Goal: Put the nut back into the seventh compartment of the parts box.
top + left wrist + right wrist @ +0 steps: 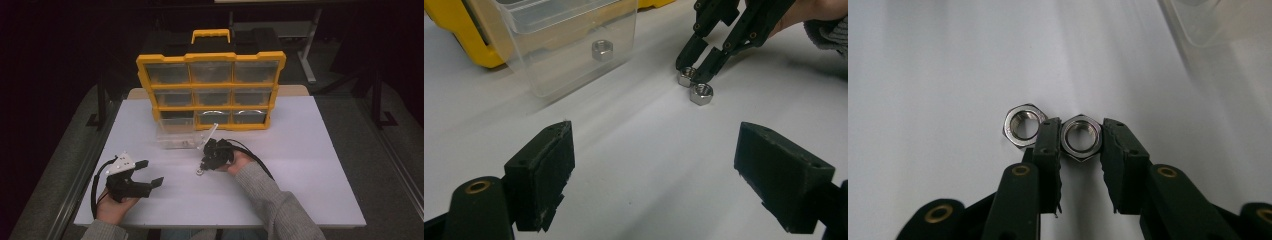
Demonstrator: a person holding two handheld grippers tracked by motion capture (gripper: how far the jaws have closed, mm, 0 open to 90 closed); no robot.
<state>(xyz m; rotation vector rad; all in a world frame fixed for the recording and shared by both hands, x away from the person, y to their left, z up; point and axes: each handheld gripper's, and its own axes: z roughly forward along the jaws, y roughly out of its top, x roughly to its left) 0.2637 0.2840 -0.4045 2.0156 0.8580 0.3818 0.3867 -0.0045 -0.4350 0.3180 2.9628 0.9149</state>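
— Nearest the person, what is the left gripper (150,173) doing?
— It rests on the worktop (300,165), jaws wide, holding nothing.

— And the right gripper (1080,150)?
— It sits farther in, jaws narrowed around one nut (1081,137), which lies on the worktop. A second nut (1021,125) lies just beside it, outside the jaws.

— How far along is it?
— Likely early. One more nut (601,50) sits in the clear drawer (569,45), pulled from the organiser (210,90); two remain outside.

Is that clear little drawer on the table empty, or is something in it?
Not empty. The clear drawer, pulled out of the yellow organizer, holds one hex nut, seen through its wall in the left gripper view.
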